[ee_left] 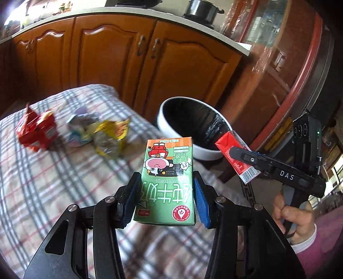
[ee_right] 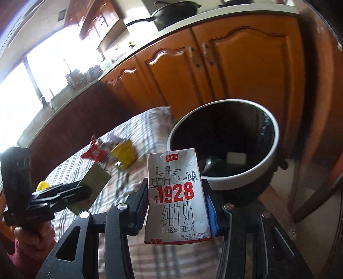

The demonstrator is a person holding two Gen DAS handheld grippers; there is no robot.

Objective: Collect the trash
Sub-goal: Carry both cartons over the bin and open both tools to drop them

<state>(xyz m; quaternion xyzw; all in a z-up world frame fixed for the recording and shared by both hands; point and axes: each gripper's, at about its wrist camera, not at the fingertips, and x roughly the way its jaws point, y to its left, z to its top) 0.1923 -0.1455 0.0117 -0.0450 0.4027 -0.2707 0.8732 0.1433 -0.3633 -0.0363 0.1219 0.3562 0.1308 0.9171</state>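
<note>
My left gripper [ee_left: 166,194] is shut on a green milk carton [ee_left: 167,182], held above the plaid-covered table [ee_left: 42,182]. My right gripper [ee_right: 175,199] is shut on a grey and red "1928" milk carton [ee_right: 176,197], which shows red in the left wrist view [ee_left: 235,156]. The white-rimmed trash bin [ee_right: 223,146] with a black liner stands just beyond the table edge, with some items inside; it also shows in the left wrist view [ee_left: 193,128]. The right carton hangs near the bin's rim. Crumpled wrappers, red [ee_left: 35,131], pale [ee_left: 80,128] and yellow [ee_left: 112,135], lie on the table.
Orange wooden cabinets [ee_left: 120,58] under a white countertop stand behind the table and bin. A dark pot [ee_left: 201,10] sits on the counter. A red-framed cabinet or door [ee_left: 278,75] is at the right. The left gripper shows at the left in the right wrist view [ee_right: 81,188].
</note>
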